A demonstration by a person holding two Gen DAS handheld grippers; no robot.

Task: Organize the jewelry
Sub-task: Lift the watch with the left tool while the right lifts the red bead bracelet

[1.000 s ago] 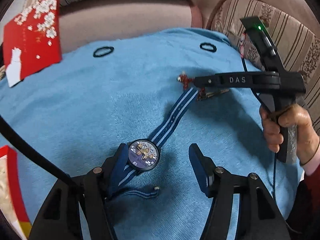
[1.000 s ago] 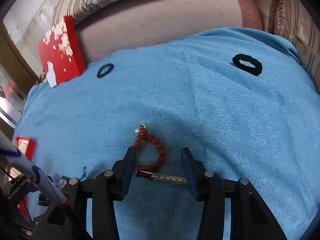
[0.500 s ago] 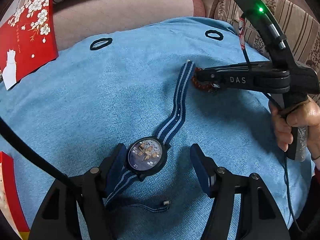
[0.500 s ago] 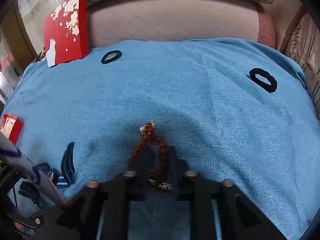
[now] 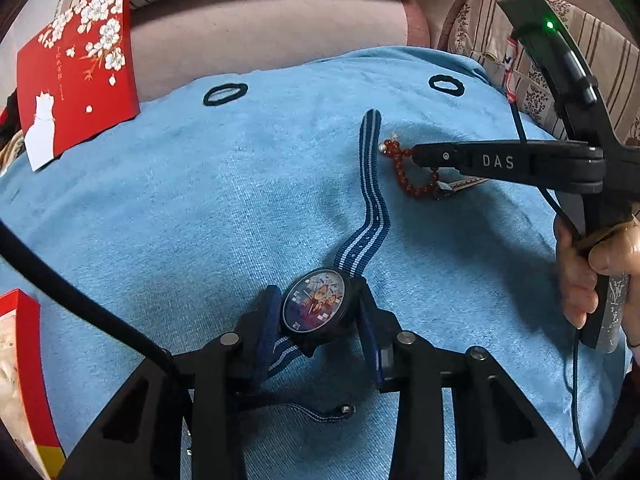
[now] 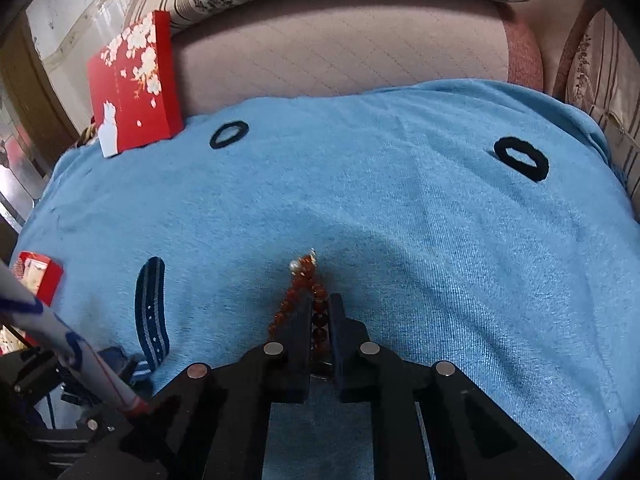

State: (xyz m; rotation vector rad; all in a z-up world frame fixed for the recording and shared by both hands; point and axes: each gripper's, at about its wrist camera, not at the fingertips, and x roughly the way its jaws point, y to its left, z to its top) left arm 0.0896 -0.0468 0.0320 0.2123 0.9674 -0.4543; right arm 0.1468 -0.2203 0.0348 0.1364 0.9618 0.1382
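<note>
From the left wrist camera, my left gripper [image 5: 318, 320] is clenched on the watch [image 5: 316, 306], the fingers pressing the case from both sides while its striped strap [image 5: 372, 184] trails away across the blue cloth [image 5: 180, 208] toward the red bracelet [image 5: 412, 176]. I judge the grip sits on the round case, which could twist or slip, so I want to lift slowly and level, letting the strap drag free rather than snag the beads just beside its far end. The red box [image 5: 76, 76] leans at the cloth's far left edge, and two black hair ties [image 5: 225, 93] lie near the far edge, well clear of both tools. From the right wrist camera, my right gripper [image 6: 320, 320] is closed on the red bracelet, with one side of the loop pinched between the fingers and the rest, with its pale bead, lying ahead on the cloth. Only part of the loop seems held, so I should raise it gently and avoid swinging it. The strap lies apart to the left there.
</note>
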